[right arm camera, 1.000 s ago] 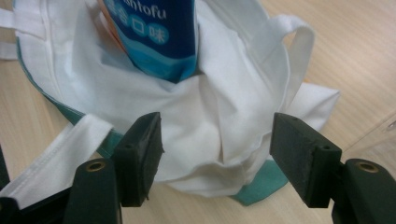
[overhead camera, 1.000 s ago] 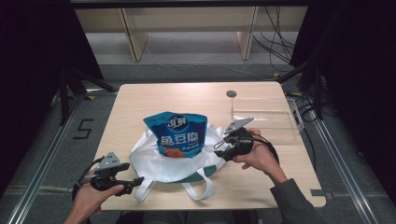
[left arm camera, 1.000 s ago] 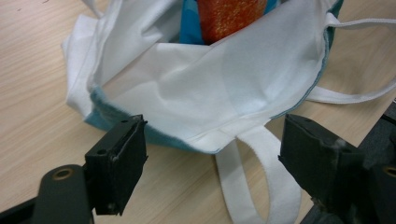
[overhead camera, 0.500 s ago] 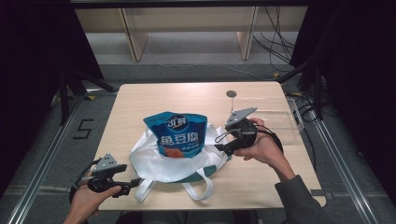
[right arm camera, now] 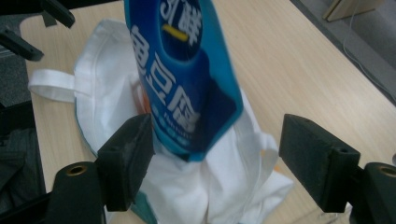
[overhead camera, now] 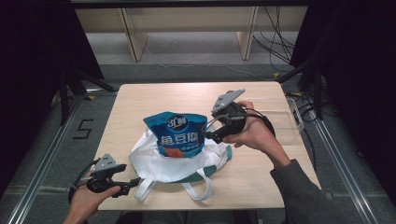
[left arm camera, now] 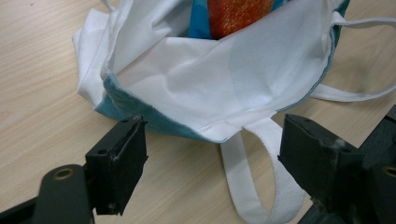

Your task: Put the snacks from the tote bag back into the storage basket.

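Two hand-held grippers over the bench (overhead camera: 140,100), blue snack bag (overhead camera: 176,135) standing half inside the white tote bag (overhead camera: 163,163) mid-bench, right hand-held gripper (overhead camera: 208,136) just beside its right edge, jaws wide (just been opening, gripping nothing), left hand-held gripper (overhead camera: 135,183) wide open too, near the tote's near-left handle (left arm camera: 252,182).

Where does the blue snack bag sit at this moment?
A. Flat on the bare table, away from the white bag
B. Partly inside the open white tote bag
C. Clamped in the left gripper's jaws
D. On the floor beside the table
B: the blue snack bag stands with its lower end tucked into the open white tote bag, top sticking out.
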The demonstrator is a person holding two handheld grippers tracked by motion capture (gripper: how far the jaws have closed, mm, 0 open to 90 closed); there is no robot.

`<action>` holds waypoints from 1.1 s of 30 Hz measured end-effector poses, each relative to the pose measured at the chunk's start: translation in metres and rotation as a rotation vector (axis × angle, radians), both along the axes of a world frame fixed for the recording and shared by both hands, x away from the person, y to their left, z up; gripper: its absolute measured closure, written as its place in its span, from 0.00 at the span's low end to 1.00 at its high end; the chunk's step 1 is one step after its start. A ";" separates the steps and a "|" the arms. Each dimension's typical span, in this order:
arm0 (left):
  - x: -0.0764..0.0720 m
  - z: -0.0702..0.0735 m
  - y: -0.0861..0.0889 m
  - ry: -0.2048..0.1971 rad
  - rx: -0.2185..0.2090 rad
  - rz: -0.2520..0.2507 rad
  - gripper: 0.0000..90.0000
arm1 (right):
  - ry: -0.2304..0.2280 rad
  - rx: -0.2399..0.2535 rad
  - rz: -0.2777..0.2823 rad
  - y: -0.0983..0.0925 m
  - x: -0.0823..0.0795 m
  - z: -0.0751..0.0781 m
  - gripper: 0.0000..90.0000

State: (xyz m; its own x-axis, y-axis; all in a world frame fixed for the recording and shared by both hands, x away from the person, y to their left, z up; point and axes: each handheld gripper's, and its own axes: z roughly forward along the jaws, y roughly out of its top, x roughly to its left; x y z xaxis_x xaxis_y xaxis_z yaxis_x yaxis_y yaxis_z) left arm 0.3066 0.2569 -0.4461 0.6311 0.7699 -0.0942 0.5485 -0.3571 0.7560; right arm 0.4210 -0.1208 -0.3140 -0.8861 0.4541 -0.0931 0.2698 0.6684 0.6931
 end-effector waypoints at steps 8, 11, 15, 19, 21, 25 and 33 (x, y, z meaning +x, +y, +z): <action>-0.004 0.000 0.005 -0.007 -0.005 0.006 0.25 | 0.013 -0.038 0.047 0.031 0.014 0.019 0.33; -0.006 0.001 0.006 -0.002 -0.004 0.014 0.25 | 0.005 -0.052 0.058 0.041 0.020 0.021 0.34; -0.007 0.001 0.007 -0.004 -0.003 0.006 0.25 | 0.008 -0.063 0.075 0.052 0.024 0.024 0.35; -0.009 0.001 0.008 -0.006 -0.006 0.012 0.25 | 0.003 -0.081 0.123 0.065 0.026 0.027 0.41; -0.010 0.001 0.009 -0.006 -0.007 0.007 0.25 | 0.011 -0.091 0.116 0.070 0.025 0.027 0.44; -0.011 0.000 0.009 -0.005 -0.004 0.009 0.25 | 0.018 -0.118 0.144 0.080 0.030 0.024 0.51; -0.011 -0.001 0.009 -0.008 -0.003 0.016 0.25 | 0.040 -0.170 0.161 0.091 0.036 0.022 0.63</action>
